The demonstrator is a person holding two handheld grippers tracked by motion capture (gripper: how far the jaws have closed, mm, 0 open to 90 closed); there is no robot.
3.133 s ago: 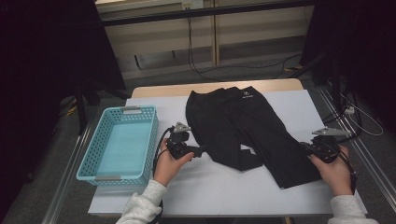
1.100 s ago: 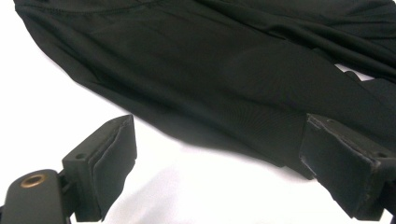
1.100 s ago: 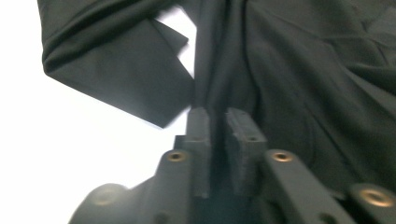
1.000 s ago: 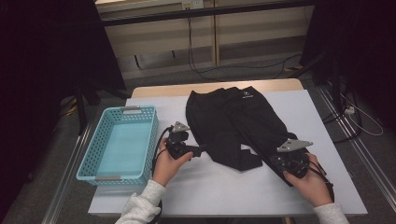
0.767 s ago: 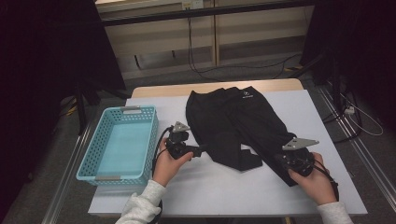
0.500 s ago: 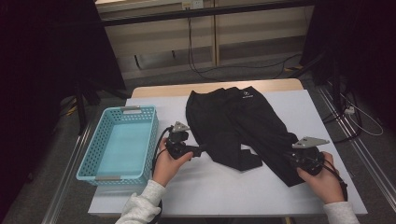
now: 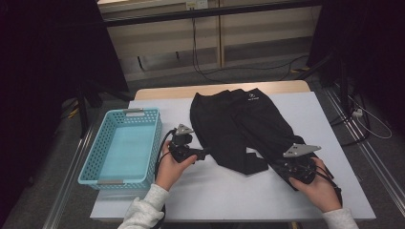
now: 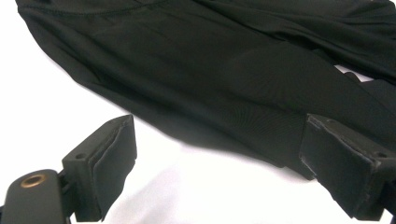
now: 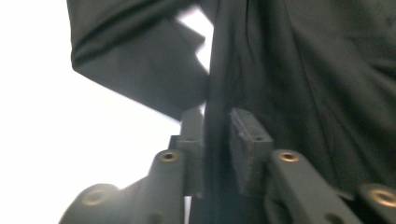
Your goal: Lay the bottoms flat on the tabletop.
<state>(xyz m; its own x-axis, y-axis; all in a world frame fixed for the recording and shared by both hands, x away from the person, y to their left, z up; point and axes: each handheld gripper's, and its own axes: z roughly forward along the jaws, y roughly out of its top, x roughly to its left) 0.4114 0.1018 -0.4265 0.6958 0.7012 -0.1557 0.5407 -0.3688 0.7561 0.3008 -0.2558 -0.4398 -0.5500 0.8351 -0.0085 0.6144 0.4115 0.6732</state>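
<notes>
Black trousers (image 7: 243,126) lie flat between both grippers.
The right gripper (image 9: 215,140) pinches a fold of a leg's hem, its jaws having just eased slightly apart; the left gripper (image 8: 219,163) gapes wide, fabric edge just beyond its pads.

Black left gripper (image 7: 203,153) and right gripper (image 7: 282,167), grey three-cornered plates on top, black trailing cables, brass-ringed screw holes; pale knit sleeves (image 7: 143,212).

One pair of black trousers (image 7: 243,129), one blue basket (image 7: 102,168) (mesh-walled), one table (image 7: 229,200), two claws.
</notes>
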